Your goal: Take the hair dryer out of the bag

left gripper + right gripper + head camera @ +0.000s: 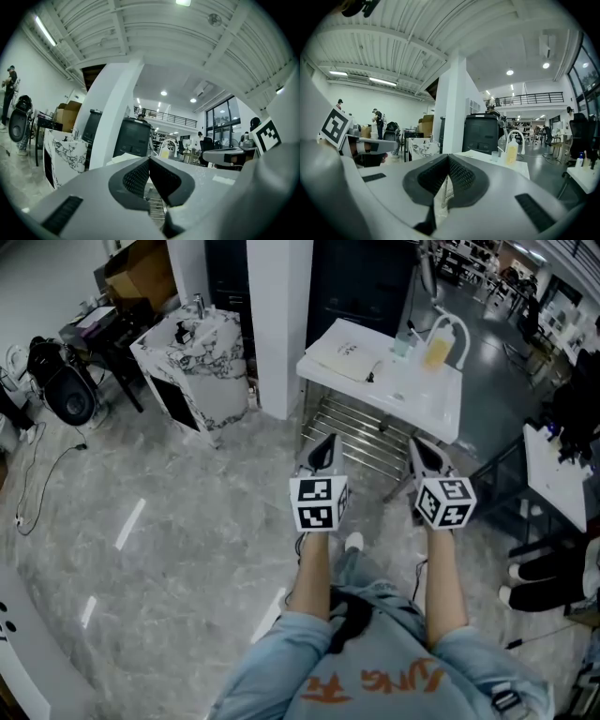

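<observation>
A white table [417,399] stands just ahead of me, and a flat white bag-like thing [345,358] lies on its left half. I cannot make out a hair dryer in any view. My left gripper [323,454] and right gripper [427,457] hover side by side before the table's near edge, pointing at it. Both are shut with nothing between the pads. In the left gripper view the left gripper [149,161] has its jaws pressed together. The right gripper [448,159] looks the same in its own view, with the table [480,154] behind it.
A yellow bottle with a white spout [437,351] and a small cup [401,345] stand on the table's far side. A wire rack [356,432] sits under the table. A white pillar [277,315] and a marble-patterned cabinet [192,362] stand to the left. Another white table [558,474] is at the right.
</observation>
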Motion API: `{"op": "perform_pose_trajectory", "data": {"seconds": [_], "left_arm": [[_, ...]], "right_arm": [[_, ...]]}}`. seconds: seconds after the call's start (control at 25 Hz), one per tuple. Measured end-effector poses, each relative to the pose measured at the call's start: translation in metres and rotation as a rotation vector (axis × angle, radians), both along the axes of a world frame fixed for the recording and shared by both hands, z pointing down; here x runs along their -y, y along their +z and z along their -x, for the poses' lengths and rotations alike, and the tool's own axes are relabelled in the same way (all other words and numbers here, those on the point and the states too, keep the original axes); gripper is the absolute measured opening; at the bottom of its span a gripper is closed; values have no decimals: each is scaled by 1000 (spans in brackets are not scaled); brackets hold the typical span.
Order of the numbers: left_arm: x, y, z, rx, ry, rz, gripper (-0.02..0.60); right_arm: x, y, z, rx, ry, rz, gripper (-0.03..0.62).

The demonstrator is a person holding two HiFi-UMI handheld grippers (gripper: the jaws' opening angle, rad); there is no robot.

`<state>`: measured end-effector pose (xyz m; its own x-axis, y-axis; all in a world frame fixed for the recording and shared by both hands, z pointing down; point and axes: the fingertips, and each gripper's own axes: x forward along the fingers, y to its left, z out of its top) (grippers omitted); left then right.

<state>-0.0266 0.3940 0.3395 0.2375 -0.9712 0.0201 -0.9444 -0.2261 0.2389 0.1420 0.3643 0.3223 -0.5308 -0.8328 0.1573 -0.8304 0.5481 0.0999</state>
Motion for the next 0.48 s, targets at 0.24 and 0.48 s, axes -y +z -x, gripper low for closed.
{"op": "perform_pose_trajectory", "data": {"seconds": [0.24, 0.48], "left_arm": [[30, 0, 10, 31, -9, 15, 2], [71, 16, -15, 85, 29, 25, 2]], "right_arm": [[31, -5, 5, 35, -15, -15, -2], [78, 20, -3, 70, -17, 27, -2]]}}
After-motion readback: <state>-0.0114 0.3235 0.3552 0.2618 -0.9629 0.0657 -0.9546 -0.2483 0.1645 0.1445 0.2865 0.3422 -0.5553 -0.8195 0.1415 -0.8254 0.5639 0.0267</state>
